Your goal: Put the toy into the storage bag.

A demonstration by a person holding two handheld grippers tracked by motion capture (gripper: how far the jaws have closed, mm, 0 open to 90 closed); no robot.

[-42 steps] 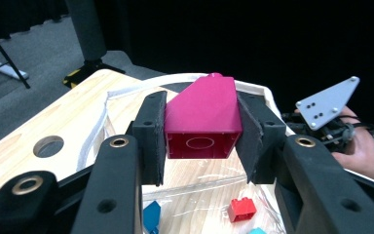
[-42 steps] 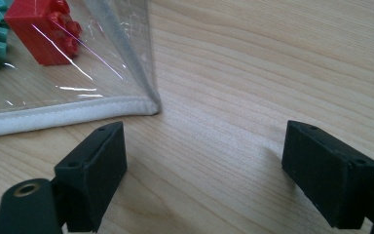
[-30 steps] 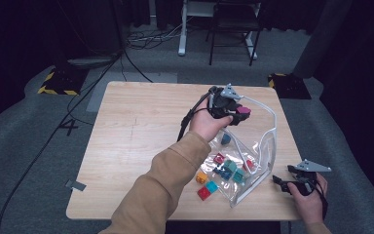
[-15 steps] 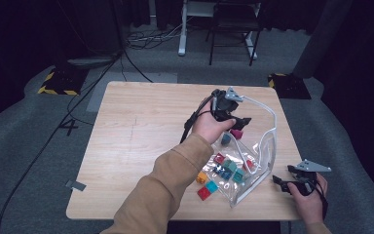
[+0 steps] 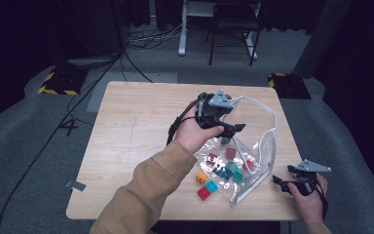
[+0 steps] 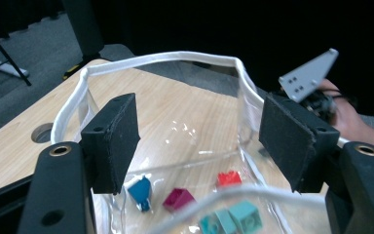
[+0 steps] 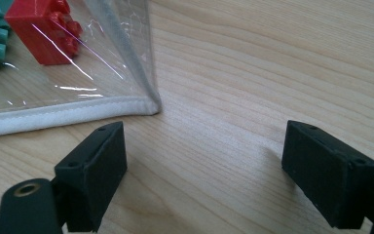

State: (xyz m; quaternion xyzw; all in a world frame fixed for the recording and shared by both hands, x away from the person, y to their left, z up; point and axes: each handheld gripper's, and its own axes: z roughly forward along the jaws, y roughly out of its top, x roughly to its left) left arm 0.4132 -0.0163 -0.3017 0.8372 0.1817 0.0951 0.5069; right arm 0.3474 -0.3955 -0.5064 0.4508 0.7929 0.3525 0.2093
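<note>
A clear plastic bag [image 5: 268, 111] with a white rim stands open on the wooden table [image 5: 131, 146], with several coloured bricks inside. My left gripper [image 5: 234, 129] hovers over the bag's mouth [image 6: 160, 61]. Its jaws have just been opening and stand open [image 6: 199, 131] with nothing between them. Below them in the bag lie a magenta brick [image 6: 178, 199], a blue brick [image 6: 140, 189], a red brick [image 6: 229, 178] and teal ones [image 6: 233, 217]. My right gripper [image 5: 278, 181] rests open [image 7: 204, 165] on the table by the bag's near corner [image 7: 53, 119], apart from it.
An orange brick [image 5: 201, 177], a teal brick [image 5: 211, 186] and a red brick [image 5: 204, 193] lie on the table just left of the bag. A round hole [image 6: 41, 132] sits in the tabletop beyond it. Chair legs [image 5: 233, 34] and cables [image 5: 141, 39] stand behind the table.
One second ago the left gripper held the magenta brick above the bag. The jaws opened, the brick now lies inside the bag, and the gripper has drawn back a little. The right hand stayed put.
</note>
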